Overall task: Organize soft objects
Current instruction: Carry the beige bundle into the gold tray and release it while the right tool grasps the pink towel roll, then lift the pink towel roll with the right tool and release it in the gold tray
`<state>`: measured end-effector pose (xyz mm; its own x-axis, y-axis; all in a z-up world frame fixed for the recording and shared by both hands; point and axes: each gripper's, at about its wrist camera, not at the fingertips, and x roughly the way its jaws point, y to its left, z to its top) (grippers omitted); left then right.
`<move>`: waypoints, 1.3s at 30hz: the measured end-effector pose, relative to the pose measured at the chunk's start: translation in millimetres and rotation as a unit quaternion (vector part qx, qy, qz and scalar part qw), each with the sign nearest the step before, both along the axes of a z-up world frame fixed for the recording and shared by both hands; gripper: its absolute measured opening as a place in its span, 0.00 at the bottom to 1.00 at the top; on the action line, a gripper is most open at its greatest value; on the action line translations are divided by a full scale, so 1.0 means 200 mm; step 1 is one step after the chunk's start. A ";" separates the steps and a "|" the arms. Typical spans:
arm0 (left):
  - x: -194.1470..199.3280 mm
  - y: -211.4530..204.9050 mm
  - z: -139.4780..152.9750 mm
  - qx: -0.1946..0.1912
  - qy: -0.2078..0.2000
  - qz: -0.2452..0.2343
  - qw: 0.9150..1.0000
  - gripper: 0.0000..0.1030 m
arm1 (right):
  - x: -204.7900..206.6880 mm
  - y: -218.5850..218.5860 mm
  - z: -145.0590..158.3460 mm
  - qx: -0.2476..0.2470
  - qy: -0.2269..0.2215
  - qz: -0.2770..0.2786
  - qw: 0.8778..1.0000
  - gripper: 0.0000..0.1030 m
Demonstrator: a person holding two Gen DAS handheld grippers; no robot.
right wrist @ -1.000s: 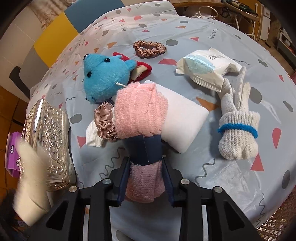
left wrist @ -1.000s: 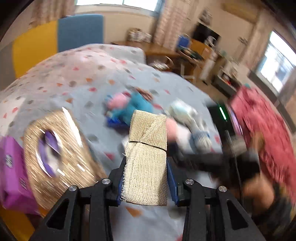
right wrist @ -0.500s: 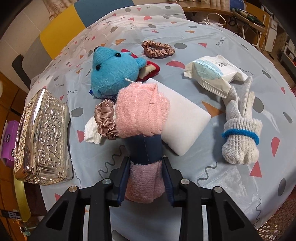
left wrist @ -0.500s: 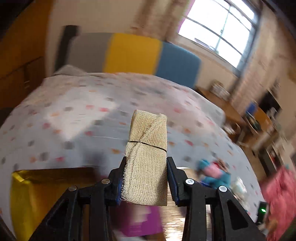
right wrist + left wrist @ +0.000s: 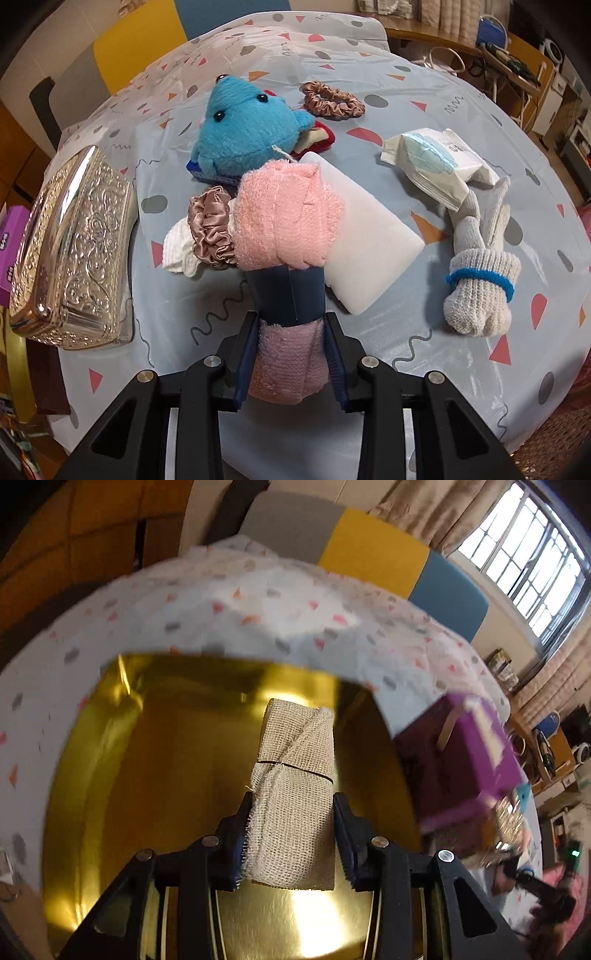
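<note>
A burlap roll [image 5: 293,794] is clamped between the left fingers [image 5: 291,840] above a gold box [image 5: 147,775]. A pink towel roll [image 5: 286,229] is pinched by the right fingers [image 5: 290,360]. Beyond them a plush toy [image 5: 247,129], scrunchie [image 5: 330,100] and glove [image 5: 480,280] are judged left on the worktop [image 5: 406,350].

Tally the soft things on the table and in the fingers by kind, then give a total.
Scrunchies: 2
Plush toys: 1
Rolled towels: 1
Burlap bundles: 1
Glove bundles: 1
White foam pads: 1
Total: 7
</note>
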<state>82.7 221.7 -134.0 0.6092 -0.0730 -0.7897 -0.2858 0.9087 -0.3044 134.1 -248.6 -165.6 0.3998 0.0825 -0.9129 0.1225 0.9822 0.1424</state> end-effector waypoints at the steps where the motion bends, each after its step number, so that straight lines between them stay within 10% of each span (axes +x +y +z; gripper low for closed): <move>1: 0.01 -0.01 -0.03 -0.010 0.007 -0.001 1.000 0.40 | 0.00 0.01 0.00 -0.004 -0.001 0.002 1.000 0.33; 6: 0.10 -0.07 -0.03 -0.040 0.006 0.003 0.999 0.44 | -0.01 0.04 0.00 -0.024 -0.005 0.015 1.000 0.33; 11: 0.18 -0.12 0.06 -0.021 -0.013 0.003 1.000 0.71 | -0.04 0.04 0.00 -0.022 -0.004 0.011 1.000 0.33; 39: -0.26 -0.36 0.20 0.050 -0.058 -0.096 0.992 0.78 | -0.27 0.00 0.31 0.069 -0.085 -0.037 0.993 0.23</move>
